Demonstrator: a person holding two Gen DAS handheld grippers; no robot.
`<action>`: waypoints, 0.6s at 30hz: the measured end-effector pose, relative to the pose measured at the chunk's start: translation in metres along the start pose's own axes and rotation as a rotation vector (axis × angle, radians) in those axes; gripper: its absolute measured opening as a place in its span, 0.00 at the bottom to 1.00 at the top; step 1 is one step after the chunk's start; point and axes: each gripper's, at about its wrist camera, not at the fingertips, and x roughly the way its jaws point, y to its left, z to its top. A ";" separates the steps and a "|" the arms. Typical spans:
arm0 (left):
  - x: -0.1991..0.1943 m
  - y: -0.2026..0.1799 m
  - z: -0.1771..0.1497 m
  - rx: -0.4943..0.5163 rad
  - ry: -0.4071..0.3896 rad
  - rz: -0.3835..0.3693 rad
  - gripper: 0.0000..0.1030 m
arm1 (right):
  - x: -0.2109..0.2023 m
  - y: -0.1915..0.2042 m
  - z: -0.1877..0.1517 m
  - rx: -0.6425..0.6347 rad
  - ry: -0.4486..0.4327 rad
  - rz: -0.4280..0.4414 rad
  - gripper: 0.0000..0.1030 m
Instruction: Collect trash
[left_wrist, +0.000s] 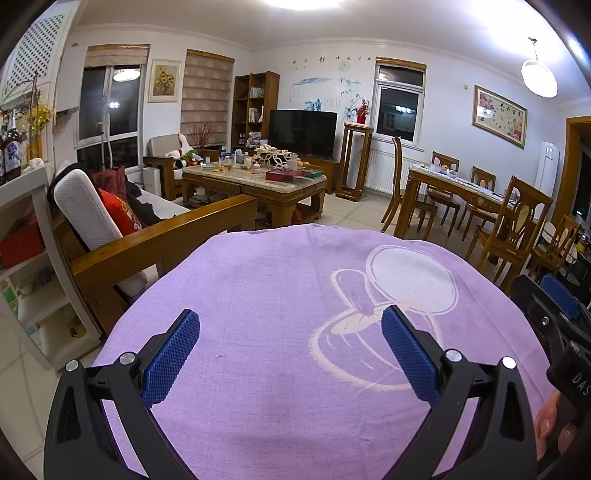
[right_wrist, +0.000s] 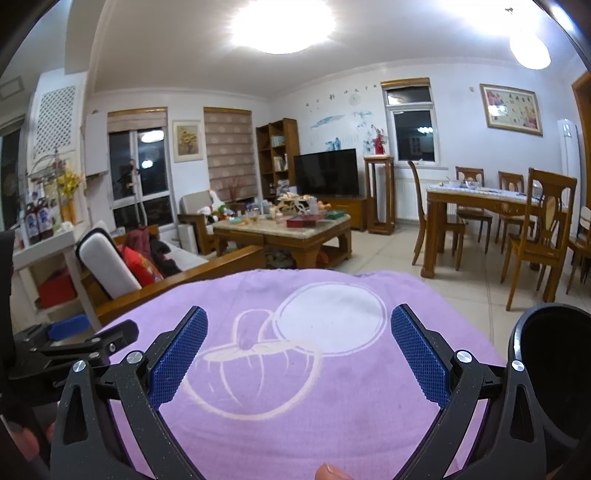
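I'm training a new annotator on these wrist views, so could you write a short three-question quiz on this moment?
1. True or false: the left hand-held gripper is shut on a piece of trash.
2. What lies under both grippers? A) bare tiles B) purple cloth C) a tray
3. Fill in: in the right wrist view, the black bin sits at the ____ edge, beside the right hand-held gripper.

Key: 1 false, both stand open and empty; 2 B; 3 right.
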 end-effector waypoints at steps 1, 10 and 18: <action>0.000 0.000 0.000 -0.001 -0.001 -0.002 0.95 | 0.000 0.000 0.000 -0.002 0.000 0.000 0.95; -0.001 0.000 0.000 -0.001 -0.003 -0.003 0.95 | 0.000 0.000 0.001 -0.002 0.001 -0.002 0.95; 0.000 0.000 0.000 0.000 -0.003 -0.004 0.95 | 0.000 0.000 0.001 -0.002 0.002 -0.001 0.95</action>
